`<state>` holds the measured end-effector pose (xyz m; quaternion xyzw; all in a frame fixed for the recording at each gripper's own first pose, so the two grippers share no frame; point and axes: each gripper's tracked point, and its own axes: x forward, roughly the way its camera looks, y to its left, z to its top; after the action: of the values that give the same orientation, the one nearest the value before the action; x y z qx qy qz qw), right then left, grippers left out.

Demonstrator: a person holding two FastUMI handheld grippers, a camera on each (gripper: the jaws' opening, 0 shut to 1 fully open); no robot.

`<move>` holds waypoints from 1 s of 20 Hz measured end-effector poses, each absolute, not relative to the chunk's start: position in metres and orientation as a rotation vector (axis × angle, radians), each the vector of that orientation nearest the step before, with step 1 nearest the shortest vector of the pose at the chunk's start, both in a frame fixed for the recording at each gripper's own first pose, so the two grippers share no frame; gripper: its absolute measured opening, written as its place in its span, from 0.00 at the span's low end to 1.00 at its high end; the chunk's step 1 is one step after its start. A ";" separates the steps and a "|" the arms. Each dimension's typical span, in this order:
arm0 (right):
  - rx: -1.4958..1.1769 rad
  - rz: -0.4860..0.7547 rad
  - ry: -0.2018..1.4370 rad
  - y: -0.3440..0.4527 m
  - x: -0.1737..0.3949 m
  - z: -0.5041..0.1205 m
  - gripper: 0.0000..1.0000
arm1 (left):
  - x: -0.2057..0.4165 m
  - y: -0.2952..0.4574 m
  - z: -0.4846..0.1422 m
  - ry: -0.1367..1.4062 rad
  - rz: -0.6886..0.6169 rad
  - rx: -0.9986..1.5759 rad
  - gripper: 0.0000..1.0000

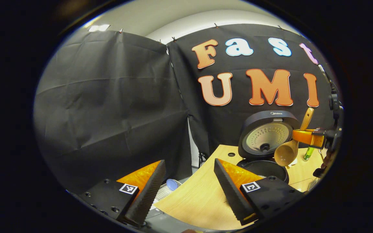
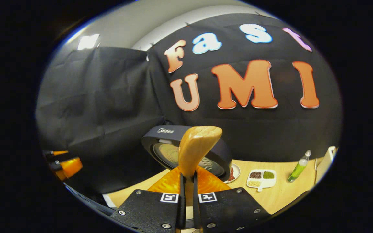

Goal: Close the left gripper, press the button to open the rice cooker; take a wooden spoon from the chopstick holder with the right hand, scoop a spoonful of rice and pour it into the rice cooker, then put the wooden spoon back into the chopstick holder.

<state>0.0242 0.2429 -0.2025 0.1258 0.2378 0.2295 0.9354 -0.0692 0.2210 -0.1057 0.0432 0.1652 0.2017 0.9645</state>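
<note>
Clamped between the right gripper fingers, wooden spoon rises upright.

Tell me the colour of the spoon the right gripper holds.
Light, honey-toned wood; the wooden spoon shows best in the right gripper view.

One rice cooker, one wooden spoon, one green bottle, one divided tray showing; two grippers: left, right.

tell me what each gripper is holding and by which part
The right gripper is shut on the wooden spoon, clamping its handle. The left gripper is open and holds nothing.
</note>
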 end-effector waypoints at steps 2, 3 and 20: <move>0.311 0.419 0.505 0.215 0.022 -0.195 0.08 | -0.062 0.207 -0.107 0.340 0.382 0.085 1.00; 0.321 0.394 0.514 0.200 0.024 -0.202 0.08 | -0.058 0.198 -0.108 0.343 0.368 0.085 0.94; 0.362 -0.146 0.661 -0.071 -0.070 -0.267 0.08 | 0.003 0.045 -0.117 0.370 0.077 0.105 0.94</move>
<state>-0.0700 -0.0712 -0.2669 0.1765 0.3223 -0.0715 0.9273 0.0028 0.0449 -0.1169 0.0522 0.1837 0.0381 0.9809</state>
